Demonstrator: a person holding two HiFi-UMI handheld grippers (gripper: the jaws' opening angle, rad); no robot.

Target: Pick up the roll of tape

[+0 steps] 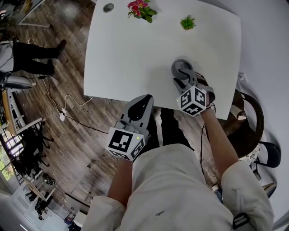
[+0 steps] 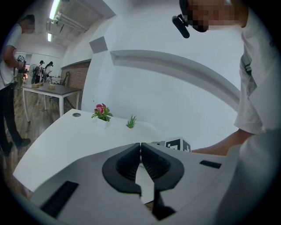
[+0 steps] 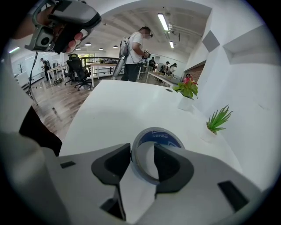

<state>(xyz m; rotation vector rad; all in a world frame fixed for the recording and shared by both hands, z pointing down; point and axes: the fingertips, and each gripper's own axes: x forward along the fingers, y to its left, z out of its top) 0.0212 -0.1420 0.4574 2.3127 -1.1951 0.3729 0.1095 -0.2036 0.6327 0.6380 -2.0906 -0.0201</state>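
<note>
The roll of grey tape [image 1: 182, 68] with a blue core lies on the white table [image 1: 135, 58], near its right front corner. My right gripper [image 1: 184, 80] reaches down onto it. In the right gripper view the roll [image 3: 156, 136] sits between the jaws of the right gripper [image 3: 143, 151]. The left jaw stands against the outside of the ring, the right jaw stands over its hole, and a gap shows at the right pad. My left gripper [image 1: 142, 101] hangs off the table's front edge. Its jaws [image 2: 140, 147] are shut and hold nothing.
A pink flower pot [image 1: 141, 9] and a small green plant [image 1: 188, 22] stand at the table's far edge, beside a round grommet [image 1: 108, 7]. A chair [image 1: 247, 122] stands at the right. A person [image 1: 31, 56] stands on the wooden floor to the left, near cables [image 1: 67, 108].
</note>
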